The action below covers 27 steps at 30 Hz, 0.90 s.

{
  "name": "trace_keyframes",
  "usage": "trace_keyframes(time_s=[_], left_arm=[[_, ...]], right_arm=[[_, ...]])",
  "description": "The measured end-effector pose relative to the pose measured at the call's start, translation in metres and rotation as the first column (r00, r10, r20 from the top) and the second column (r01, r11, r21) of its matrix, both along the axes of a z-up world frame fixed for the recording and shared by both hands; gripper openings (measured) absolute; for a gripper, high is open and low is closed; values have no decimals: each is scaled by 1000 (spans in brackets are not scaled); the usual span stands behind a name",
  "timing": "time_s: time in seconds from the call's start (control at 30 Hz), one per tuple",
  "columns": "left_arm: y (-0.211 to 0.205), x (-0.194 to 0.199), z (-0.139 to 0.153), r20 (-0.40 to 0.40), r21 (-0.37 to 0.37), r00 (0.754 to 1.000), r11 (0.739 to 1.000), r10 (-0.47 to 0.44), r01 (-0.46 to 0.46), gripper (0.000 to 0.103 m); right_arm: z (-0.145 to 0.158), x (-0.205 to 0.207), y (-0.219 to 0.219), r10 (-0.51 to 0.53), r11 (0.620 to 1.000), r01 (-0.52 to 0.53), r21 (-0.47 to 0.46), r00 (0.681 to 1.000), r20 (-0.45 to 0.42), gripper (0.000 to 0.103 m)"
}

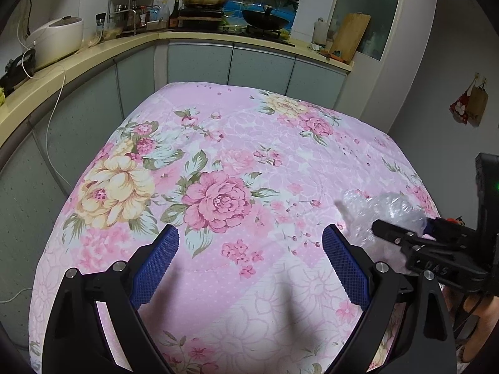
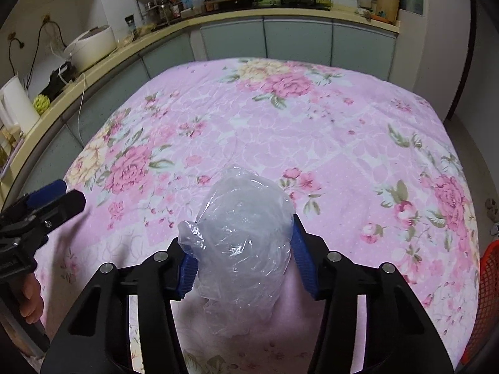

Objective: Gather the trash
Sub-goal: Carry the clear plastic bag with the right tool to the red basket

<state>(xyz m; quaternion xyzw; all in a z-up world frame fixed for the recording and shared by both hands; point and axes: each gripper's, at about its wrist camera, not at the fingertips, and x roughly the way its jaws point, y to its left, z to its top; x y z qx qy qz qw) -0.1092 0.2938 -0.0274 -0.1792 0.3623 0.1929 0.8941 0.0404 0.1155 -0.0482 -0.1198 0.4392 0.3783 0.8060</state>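
A crumpled clear plastic bag [image 2: 243,237] sits between the blue pads of my right gripper [image 2: 240,243], which is shut on it just above the pink floral cloth [image 2: 280,131]. The bag also shows in the left wrist view [image 1: 380,215], with my right gripper [image 1: 402,233] at the table's right edge. My left gripper [image 1: 249,240] is open and empty over the cloth [image 1: 218,143], to the left of the bag. It appears at the left edge of the right wrist view [image 2: 59,196].
A red mesh basket [image 2: 488,296] stands beside the table's right edge. A kitchen counter [image 1: 93,53] with a white rice cooker [image 1: 56,40], bottles and pans runs behind and left of the table. A white cable [image 1: 53,118] hangs down the cabinets.
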Motion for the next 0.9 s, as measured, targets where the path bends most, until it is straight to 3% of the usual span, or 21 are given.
trace_keyframes(time_s=[0.47, 0.9], left_arm=[[-22, 14, 10, -6, 35, 999, 999, -39, 39, 90], [-66, 45, 30, 13, 96, 989, 985, -145, 143, 90]], right_arm=[[53, 11, -55, -110, 986, 98, 138, 991, 80, 51], [85, 22, -109, -219, 956, 189, 224, 969, 116, 51]])
